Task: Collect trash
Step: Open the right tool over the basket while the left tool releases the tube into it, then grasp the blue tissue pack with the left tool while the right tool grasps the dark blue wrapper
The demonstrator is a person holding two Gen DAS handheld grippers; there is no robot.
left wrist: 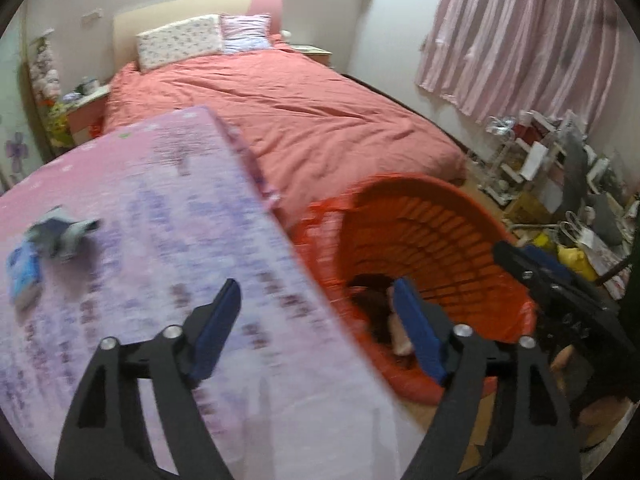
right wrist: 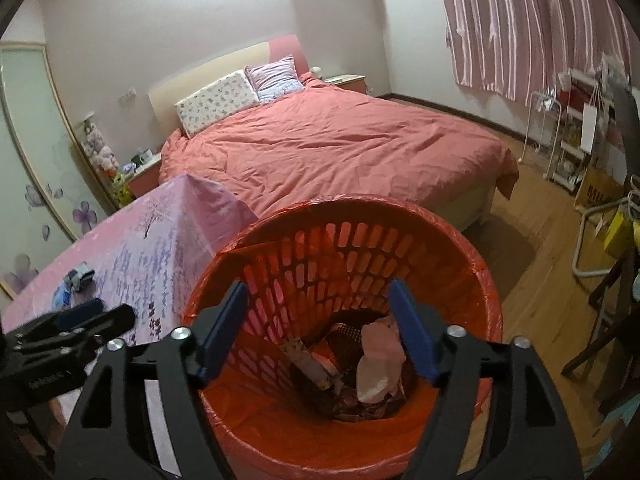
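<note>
Above the red basket (right wrist: pixel 400 248) the right hand-held gripper (right wrist: pixel 320 328) hangs with its blue pads spread wide, and nothing is between them. Its fingers point down into the mouth of the basket. At the bottom of the basket lies the trash (right wrist: pixel 376 364): a pale crumpled wrapper on top of some printed paper and darker pieces. A thin red liner bag (right wrist: pixel 486 280) is folded over the rim of the basket.

Left of the basket, the left hand-held gripper (left wrist: pixel 316 320) is held over the edge of the worktop (left wrist: pixel 160 208); its jaws also stand wide apart and hold nothing. One blue pad is over the pink and lilac cloth of the worktop, the other pad is in front of the basket opening. The picture from this side is blurred.

Further left from the basket, on the worktop cloth, a grey crumpled piece (left wrist: pixel 66 232) lies touching a blue and white packet (left wrist: pixel 24 276).

Behind the basket stands a bed (right wrist: pixel 340 144) with a salmon cover and two pillows at its head. Right of the basket is wooden floor (right wrist: pixel 532 280), and beyond it cluttered racks under a striped pink curtain (right wrist: pixel 520 28).
</note>
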